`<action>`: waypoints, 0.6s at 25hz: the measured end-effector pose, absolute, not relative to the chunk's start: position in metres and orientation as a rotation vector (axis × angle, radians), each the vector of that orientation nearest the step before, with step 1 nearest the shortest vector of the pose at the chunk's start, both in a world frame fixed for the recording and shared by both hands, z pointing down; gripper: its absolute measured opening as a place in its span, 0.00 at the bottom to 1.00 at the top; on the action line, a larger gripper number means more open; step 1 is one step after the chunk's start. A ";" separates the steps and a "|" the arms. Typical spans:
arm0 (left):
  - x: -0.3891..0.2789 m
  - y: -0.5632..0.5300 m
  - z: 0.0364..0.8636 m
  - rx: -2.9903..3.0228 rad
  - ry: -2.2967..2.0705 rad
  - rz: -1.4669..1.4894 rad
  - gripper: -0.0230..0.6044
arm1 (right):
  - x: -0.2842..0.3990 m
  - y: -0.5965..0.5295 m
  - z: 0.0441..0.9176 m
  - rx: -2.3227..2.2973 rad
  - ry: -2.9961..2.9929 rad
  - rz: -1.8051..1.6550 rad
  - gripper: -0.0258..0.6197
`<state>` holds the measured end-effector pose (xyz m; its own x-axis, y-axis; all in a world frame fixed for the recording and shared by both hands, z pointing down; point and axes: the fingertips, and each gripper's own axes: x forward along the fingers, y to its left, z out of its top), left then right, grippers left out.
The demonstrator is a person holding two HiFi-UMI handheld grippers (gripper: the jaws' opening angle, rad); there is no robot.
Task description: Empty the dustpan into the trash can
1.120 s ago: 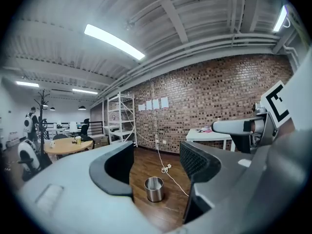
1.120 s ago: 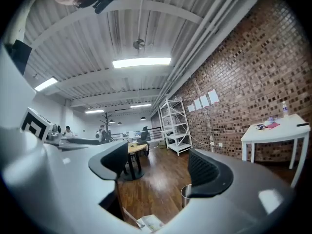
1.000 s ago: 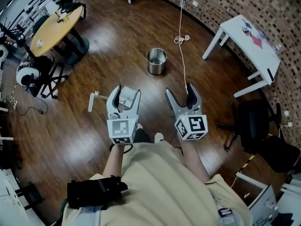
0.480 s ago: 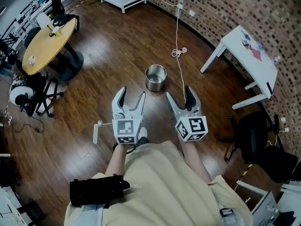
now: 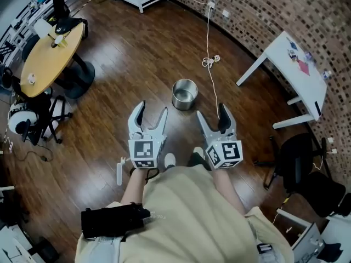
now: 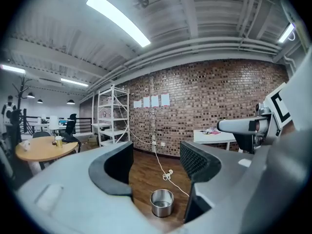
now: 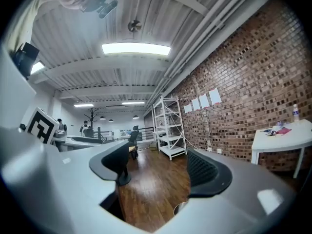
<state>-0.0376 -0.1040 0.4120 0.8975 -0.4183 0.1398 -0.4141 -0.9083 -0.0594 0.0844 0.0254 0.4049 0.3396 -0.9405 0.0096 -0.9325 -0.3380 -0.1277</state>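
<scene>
Grey left gripper [image 5: 152, 109], mine: jaws apart, nothing between. Steel trash can [image 5: 185, 93] upright on floor just ahead, between my two grippers' lines; inside, only shiny metal shows. My right gripper [image 5: 211, 112]: jaws apart too, nothing between. Dark wood floor [image 5: 137, 53]; round table [image 5: 49, 53] far left, white cable [image 5: 209, 37] centre, white table [image 5: 299, 64] and brick wall [image 5: 263, 10] right.

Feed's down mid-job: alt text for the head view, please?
Both the left tongs and right tongs are open and empty above a dark wooden floor, with a metal trash can standing just ahead between them. A white table stands at right by a brick wall.
</scene>
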 end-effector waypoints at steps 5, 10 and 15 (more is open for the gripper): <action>-0.043 -0.114 0.393 -2.899 0.694 -0.307 0.52 | 0.116 -0.006 0.407 -2.407 1.866 -0.145 0.60; -0.108 -0.145 0.403 -2.836 0.970 -0.478 0.52 | 0.095 -0.075 0.413 -2.188 2.135 -0.218 0.60; -0.209 -0.175 0.427 -2.749 1.262 -0.659 0.52 | 0.018 -0.146 0.406 -1.938 2.408 -0.201 0.60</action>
